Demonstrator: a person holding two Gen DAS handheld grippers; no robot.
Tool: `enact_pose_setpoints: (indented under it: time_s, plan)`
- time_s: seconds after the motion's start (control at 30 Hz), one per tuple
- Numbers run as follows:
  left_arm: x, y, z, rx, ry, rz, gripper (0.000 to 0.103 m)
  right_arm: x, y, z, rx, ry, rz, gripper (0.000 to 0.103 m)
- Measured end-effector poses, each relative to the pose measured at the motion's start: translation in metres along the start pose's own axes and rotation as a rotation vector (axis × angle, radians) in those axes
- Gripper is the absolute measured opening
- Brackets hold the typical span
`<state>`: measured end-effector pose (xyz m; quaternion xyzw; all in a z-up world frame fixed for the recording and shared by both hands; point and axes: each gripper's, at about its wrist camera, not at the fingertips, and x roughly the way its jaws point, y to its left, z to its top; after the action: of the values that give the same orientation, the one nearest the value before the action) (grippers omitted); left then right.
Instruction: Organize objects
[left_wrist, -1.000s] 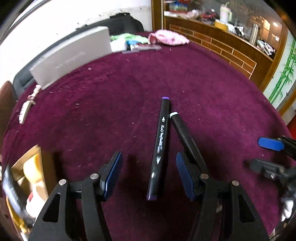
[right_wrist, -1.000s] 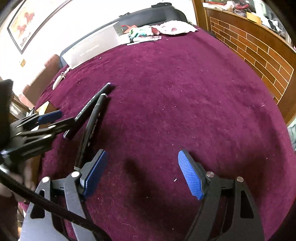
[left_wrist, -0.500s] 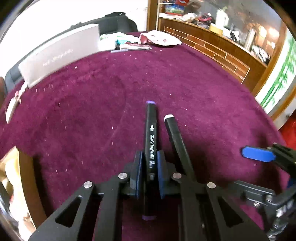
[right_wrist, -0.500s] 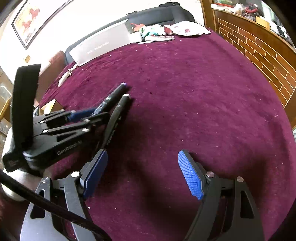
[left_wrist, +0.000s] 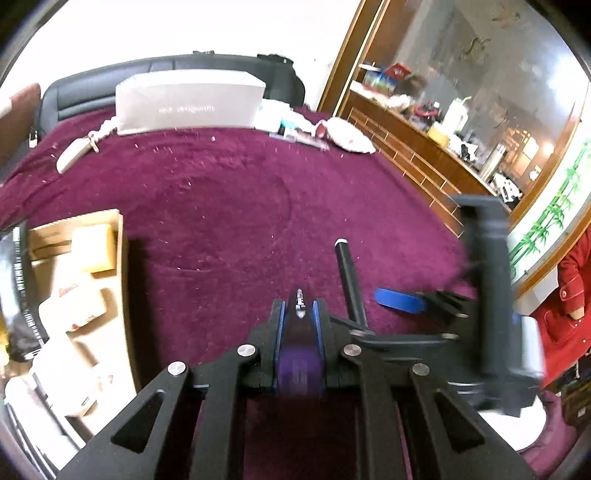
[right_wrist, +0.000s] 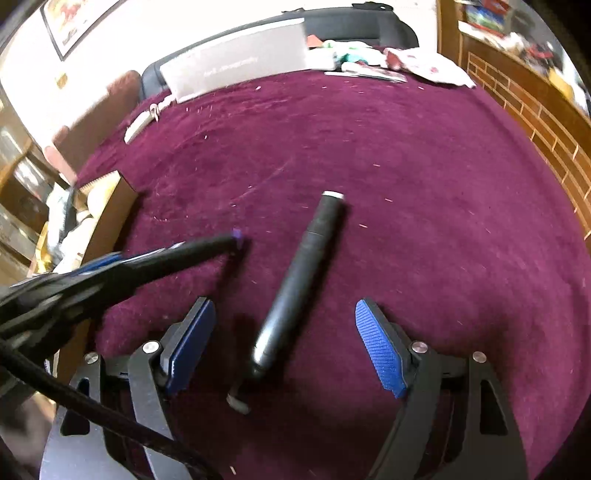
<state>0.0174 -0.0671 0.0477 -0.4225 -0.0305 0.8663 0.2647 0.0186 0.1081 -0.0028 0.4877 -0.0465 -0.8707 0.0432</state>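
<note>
Bright daylight washing out the white wall (left_wrist: 110, 33), heavy fisheye bending with black corners, motion blur throughout, smeared right gripper (left_wrist: 399, 301), soft shadows under the black marker (right_wrist: 295, 280)

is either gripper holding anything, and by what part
The left gripper is shut on the purple-capped marker, near its rear end. The right gripper is open around the other marker, holding nothing.

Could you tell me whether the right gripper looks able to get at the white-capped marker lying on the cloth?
Probably yes: the right gripper is open, the white-capped marker lies uncovered between its fingers, and the left gripper holds the purple-capped marker off to the side.
</note>
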Motion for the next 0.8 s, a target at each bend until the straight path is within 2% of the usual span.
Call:
enact_pose_setpoints:
  time_s: [0.07, 0.1, 0.13, 0.17, 0.2, 0.27, 0.4, 0.53, 0.63, 0.73, 0.8]
  plan:
    - [0.0, -0.001, -0.004, 0.021, 0.015, 0.012, 0.011, 0.005, 0.012, 0.0, -0.05, -0.008, -0.07, 0.074]
    - [0.003, 0.001, -0.004, 0.021, 0.031, 0.01, 0.011, 0.006, 0.017, -0.001, -0.073, -0.017, -0.107, 0.068]
    - [0.009, 0.001, -0.006, 0.024, 0.061, 0.014, 0.011, 0.004, 0.018, -0.003, -0.086, -0.03, -0.098, 0.063]
    - [0.013, 0.001, -0.009, 0.026, 0.075, 0.024, 0.012, 0.002, 0.019, -0.004, -0.089, -0.033, -0.097, 0.05]
    - [0.016, 0.001, -0.011, 0.03, 0.083, 0.032, 0.012, 0.0, 0.018, -0.004, -0.091, -0.035, -0.105, 0.03]
    - [0.023, -0.002, -0.012, 0.041, 0.108, 0.055, 0.012, -0.003, 0.012, -0.005, -0.082, -0.023, -0.098, 0.014]
    - [0.033, -0.006, -0.016, 0.069, 0.148, 0.086, 0.017, -0.009, -0.001, -0.01, -0.059, -0.01, -0.066, 0.012]
    - [0.056, -0.016, -0.015, 0.135, 0.217, 0.166, 0.028, -0.011, -0.007, -0.012, -0.056, -0.003, -0.039, 0.012]
    - [0.066, -0.034, -0.016, 0.217, 0.198, 0.235, 0.041, -0.009, -0.009, -0.01, -0.039, 0.001, -0.027, 0.012]
    - [0.065, -0.039, -0.019, 0.223, 0.171, 0.247, 0.041, -0.008, -0.005, -0.008, -0.05, -0.004, -0.035, 0.016]
    - [0.063, -0.034, -0.019, 0.207, 0.174, 0.216, 0.039, -0.006, -0.001, -0.007, -0.065, -0.01, -0.051, 0.018]
